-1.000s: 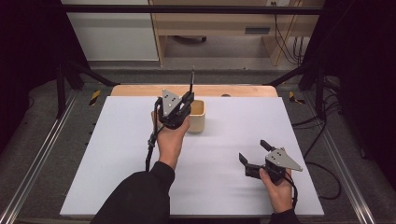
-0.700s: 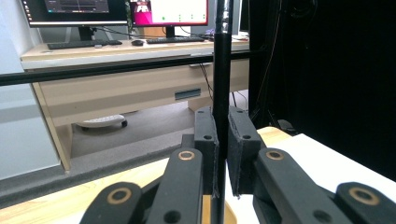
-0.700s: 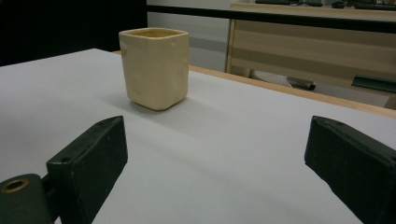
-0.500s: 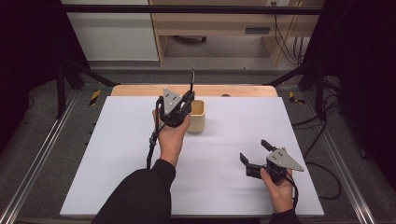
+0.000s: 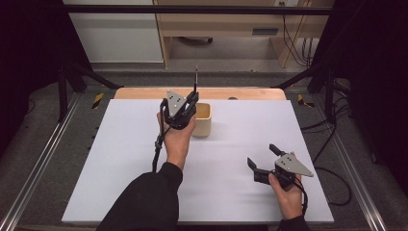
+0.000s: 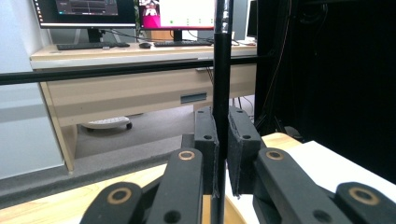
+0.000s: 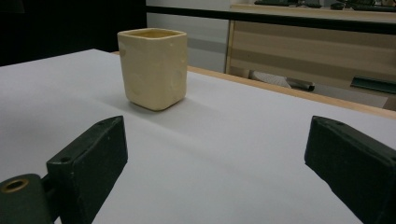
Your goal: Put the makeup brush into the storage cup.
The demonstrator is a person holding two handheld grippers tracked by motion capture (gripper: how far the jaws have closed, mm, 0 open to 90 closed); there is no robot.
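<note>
The thin black rod [image 6: 221, 70] runs out of the top of the left gripper view, and its lower end is hidden behind the jaws, so whether it reaches into the cup [image 5: 202, 119] cannot be told; the cup's inside is not visible. The left gripper [image 5: 185, 108] is clamped on the rod, held upright just left of the cup at the far middle of the white table [image 5: 120, 159]. The right gripper [image 5: 261, 155], jaws wide and empty, sits near the right edge; bare table lies between.
</note>
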